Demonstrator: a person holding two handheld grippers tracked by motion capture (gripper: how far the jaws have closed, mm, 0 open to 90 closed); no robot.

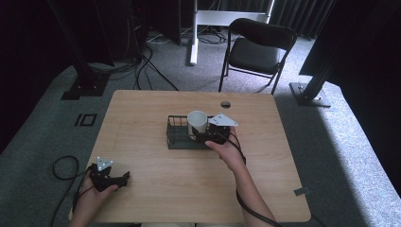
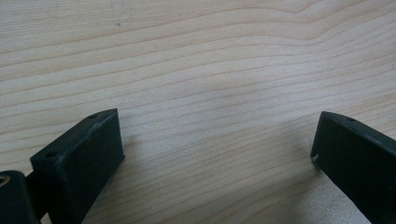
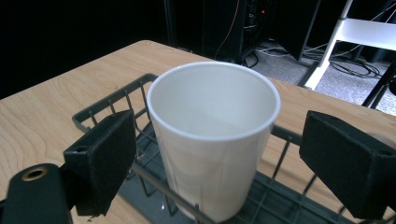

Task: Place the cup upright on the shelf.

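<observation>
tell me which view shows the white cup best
The right gripper view: the white cup stands upright and empty in the wire basket, close up between the open jaws. The high view shows it small; the left gripper view shows bare table.

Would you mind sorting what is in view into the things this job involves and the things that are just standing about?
In the job:
white cup, upright in the rack
dark wire rack on the table
right gripper, open, one finger on each side of the cup

Standing about:
left gripper, open, over bare tabletop
folding chair on the floor behind
</observation>
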